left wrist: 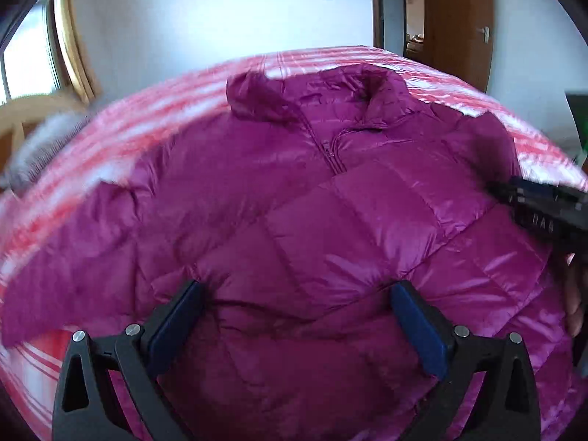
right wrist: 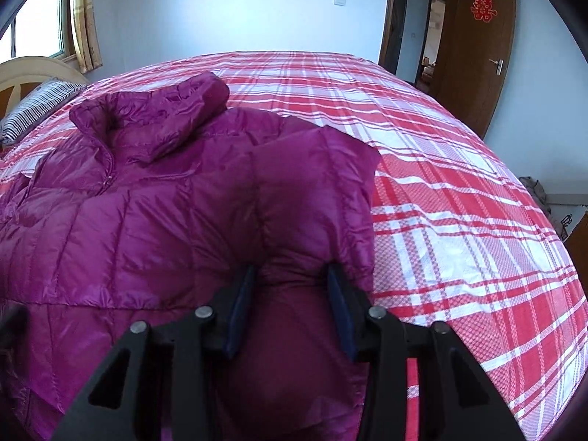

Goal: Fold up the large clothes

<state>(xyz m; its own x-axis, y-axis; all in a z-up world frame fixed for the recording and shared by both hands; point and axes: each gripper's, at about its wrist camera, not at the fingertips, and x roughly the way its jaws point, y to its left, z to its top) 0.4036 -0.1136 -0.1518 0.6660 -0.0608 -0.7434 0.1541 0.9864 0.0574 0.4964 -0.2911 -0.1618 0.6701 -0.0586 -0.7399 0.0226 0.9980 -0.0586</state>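
A magenta quilted puffer jacket (left wrist: 294, 213) lies front up on a red and white plaid bed (left wrist: 154, 110), collar at the far side and zipper down the middle. My left gripper (left wrist: 296, 294) is open over the jacket's lower front, its jaws wide apart. The right gripper body (left wrist: 544, 205) shows at the right edge of this view. In the right wrist view the jacket (right wrist: 154, 198) fills the left half. My right gripper (right wrist: 290, 275) is shut on a bunched fold of the jacket's right side, held above the bed (right wrist: 459, 191).
A striped pillow (right wrist: 33, 110) and a pale wooden headboard (right wrist: 22, 73) are at the far left. A window with gold curtains (right wrist: 82, 18) is behind them. An open brown door (right wrist: 474, 44) stands at the far right. Dark items (right wrist: 533, 187) sit by the bed's right edge.
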